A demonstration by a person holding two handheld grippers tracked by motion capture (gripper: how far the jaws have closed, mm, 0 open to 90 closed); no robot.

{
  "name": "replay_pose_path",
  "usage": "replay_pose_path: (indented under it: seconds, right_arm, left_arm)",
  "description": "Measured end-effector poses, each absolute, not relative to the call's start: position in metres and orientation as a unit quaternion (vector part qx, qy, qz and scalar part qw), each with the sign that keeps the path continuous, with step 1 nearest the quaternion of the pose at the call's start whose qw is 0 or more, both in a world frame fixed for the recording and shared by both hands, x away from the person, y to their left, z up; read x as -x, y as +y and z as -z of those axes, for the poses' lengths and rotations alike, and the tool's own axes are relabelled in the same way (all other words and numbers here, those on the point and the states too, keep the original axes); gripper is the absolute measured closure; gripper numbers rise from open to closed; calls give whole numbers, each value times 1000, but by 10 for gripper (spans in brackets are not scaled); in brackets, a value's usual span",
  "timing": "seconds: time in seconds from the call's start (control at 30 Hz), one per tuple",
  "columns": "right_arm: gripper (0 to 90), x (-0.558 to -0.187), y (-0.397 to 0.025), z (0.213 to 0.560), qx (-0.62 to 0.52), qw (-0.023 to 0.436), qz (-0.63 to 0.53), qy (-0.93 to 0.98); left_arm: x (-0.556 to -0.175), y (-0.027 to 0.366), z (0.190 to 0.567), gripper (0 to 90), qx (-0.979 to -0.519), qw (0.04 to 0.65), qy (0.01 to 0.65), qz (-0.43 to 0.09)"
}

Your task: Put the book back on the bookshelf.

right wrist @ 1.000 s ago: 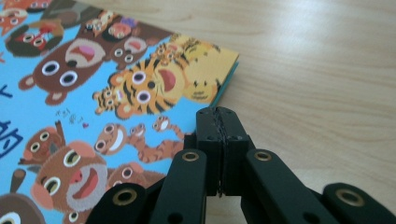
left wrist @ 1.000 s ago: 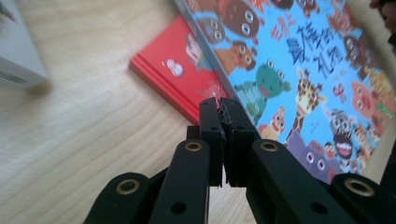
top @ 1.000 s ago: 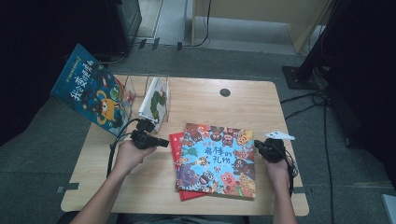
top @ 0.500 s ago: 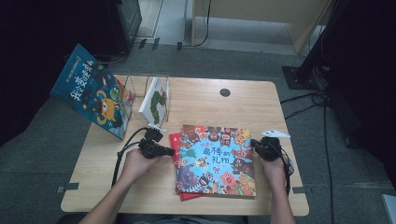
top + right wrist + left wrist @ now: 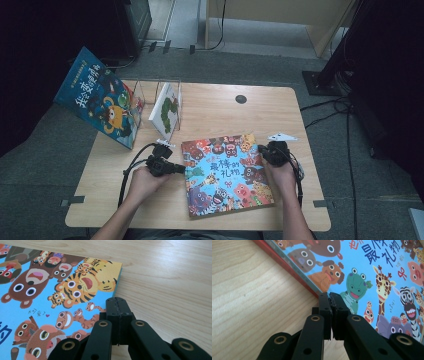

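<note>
A: Wooden table (image 5: pixel 215 107), left to right: left gripper (image 5: pixel 176 169), jaws pressed together, at the picture book's (image 5: pixel 225 172) left edge; right gripper (image 5: pixel 262 151), jaws closed with nothing between them, at its right edge.

B: The left gripper view alone shows a red book (image 5: pixel 287 265) beneath; whether either gripper touches a cover is unclear.

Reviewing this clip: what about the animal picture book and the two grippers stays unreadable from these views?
- Red book under the animal picture book: the upper book hides its cover; an edge strip shows in the left gripper view.
- Left gripper: jaws together at the book's edge; whether they pinch anything is unclear.
- Right gripper: jaws closed; they hide the contact with the cover.
- High view: both grippers too small for detail.
</note>
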State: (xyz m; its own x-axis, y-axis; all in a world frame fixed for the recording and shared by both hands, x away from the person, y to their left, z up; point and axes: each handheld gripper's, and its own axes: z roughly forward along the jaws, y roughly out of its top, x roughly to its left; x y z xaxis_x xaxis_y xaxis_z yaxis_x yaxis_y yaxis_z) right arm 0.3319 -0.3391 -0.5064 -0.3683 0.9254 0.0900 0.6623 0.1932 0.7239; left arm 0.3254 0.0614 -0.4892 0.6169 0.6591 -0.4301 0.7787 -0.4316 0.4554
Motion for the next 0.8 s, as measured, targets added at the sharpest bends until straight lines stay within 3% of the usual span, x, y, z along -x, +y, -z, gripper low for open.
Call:
replay_pose_path:
  seconds: [0.8]
  right_arm:
    - [900, -367, -299, 506, -506, 179, -344, 771]
  left_arm:
    - [-299, 82, 489, 889, -824, 321, 458, 84]
